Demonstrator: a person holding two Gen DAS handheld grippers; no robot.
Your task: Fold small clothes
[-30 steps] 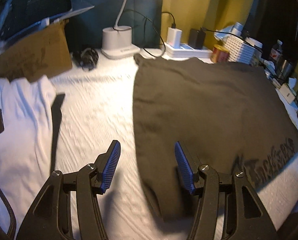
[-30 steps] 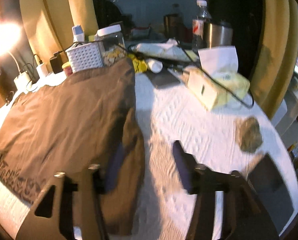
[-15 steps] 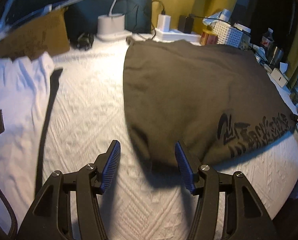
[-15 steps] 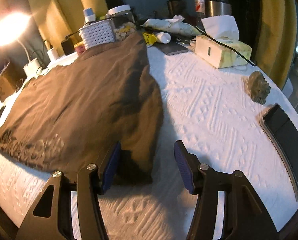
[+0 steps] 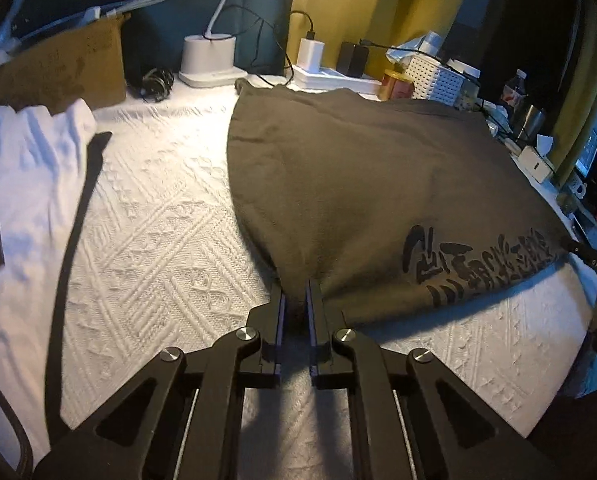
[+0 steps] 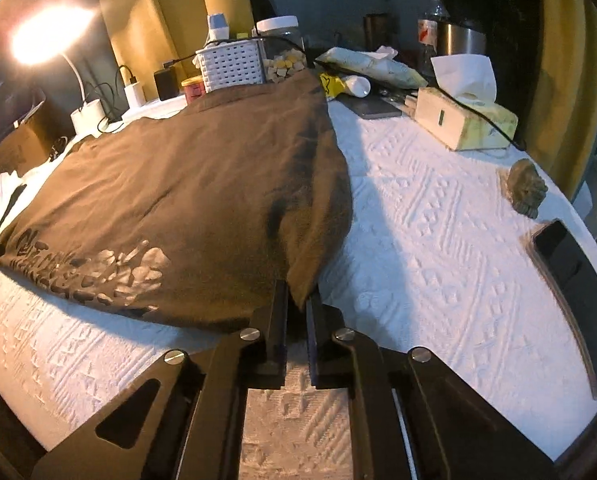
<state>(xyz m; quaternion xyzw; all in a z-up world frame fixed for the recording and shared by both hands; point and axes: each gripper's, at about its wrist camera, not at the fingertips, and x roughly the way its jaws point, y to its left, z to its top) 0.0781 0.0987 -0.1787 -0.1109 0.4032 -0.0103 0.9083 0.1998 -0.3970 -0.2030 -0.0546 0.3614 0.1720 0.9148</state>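
Fabric sits pinched in both tools now: the left tool (image 5: 295, 296) has closed from a wide gap a second ago onto the near left corner of the brown shirt (image 5: 370, 176), and the right tool (image 6: 297, 300) has likewise clamped shut on the near right corner, where before its fingers stood apart beside that edge. The shirt lies spread flat on the white textured worktop (image 5: 158, 248), its dark printed lettering (image 5: 478, 260) running along the near hem between the two grips. More of the worktop shows below the hem than earlier. To the left lies a white garment (image 5: 22, 168) with a dark strap (image 5: 78, 216) beside it. On the right sit a small figurine (image 6: 525, 188) and a tissue box (image 6: 464, 120). At the far edge stand a white basket (image 6: 232, 65), a jar (image 6: 280, 54) and a lit lamp (image 6: 46, 36).
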